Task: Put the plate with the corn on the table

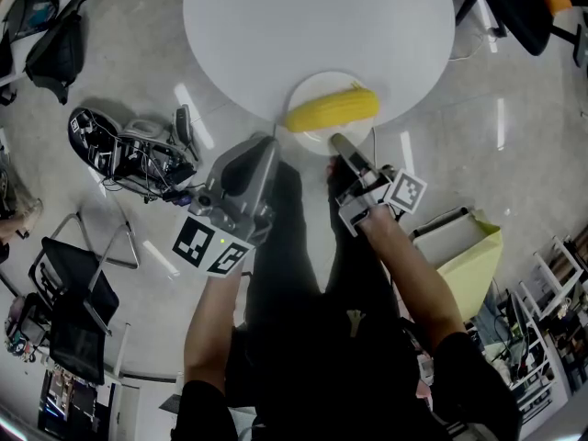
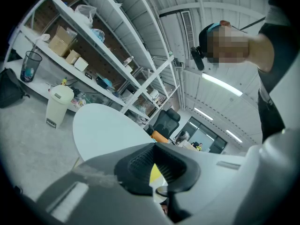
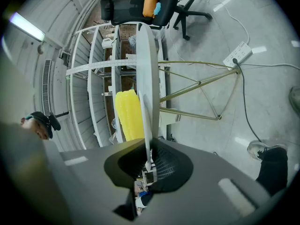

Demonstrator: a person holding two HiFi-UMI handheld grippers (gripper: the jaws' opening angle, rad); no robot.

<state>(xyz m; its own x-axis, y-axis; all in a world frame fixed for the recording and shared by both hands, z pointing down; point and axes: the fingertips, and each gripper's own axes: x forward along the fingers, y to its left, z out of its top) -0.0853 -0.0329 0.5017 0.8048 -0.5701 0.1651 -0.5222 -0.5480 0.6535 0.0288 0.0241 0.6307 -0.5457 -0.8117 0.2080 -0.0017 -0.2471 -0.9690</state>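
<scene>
Head view: the right gripper (image 1: 339, 141) clamps the near rim of the plate (image 1: 310, 141), which holds the corn (image 1: 333, 109) and overhangs the table (image 1: 276, 26) edge. The left gripper (image 1: 265, 147) is closed on nothing, just beside the plate.

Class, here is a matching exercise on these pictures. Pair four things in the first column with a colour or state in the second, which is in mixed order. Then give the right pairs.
Column one:
1. corn
2. plate
3. table
4. left gripper

Column two:
A. rim pinched by the right gripper
B. large, round, white top
C. jaws together, nothing between them
D. yellow, lying on the plate

Pairs: 1-D, 2-A, 3-B, 4-C
</scene>
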